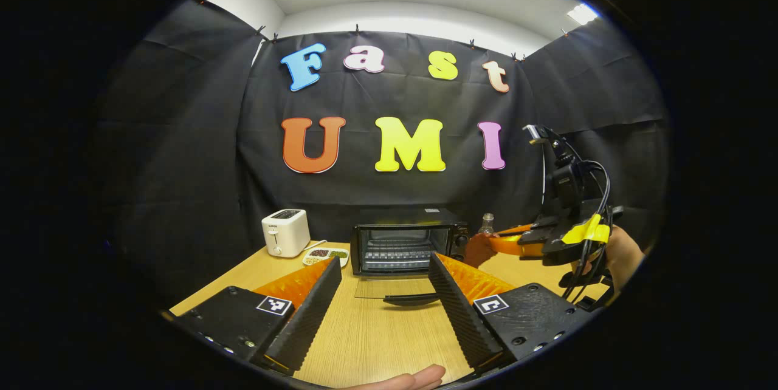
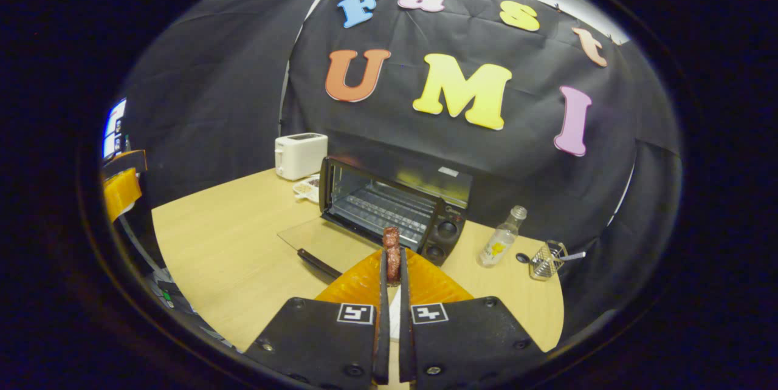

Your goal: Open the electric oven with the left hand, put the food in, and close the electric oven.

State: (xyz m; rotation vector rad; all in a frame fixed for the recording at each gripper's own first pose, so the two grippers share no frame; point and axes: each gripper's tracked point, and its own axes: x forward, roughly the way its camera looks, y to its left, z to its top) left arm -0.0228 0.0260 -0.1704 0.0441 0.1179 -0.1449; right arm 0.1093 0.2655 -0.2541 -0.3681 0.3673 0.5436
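The black electric oven [image 1: 404, 238] stands at the back of the wooden table, with its glass door [image 1: 380, 287] folded down flat and the wire rack showing inside. My left gripper [image 1: 385, 261] is open, held back from the door's handle [image 1: 410, 300] with nothing between its fingers. In the right gripper view my right gripper [image 2: 392, 268] is shut on a brown piece of food [image 2: 391, 241], held upright above the table in front of the oven [image 2: 395, 208]. In the left gripper view that gripper [image 1: 495, 243] hovers by the oven's right side with the food [image 1: 477, 250].
A white toaster [image 1: 285, 232] and a small dish of food [image 1: 325, 255] sit left of the oven. Right of it stand a clear bottle [image 2: 502, 244], a black spoon and a wire basket [image 2: 547, 261]. A hand [image 1: 407, 381] shows at the bottom edge.
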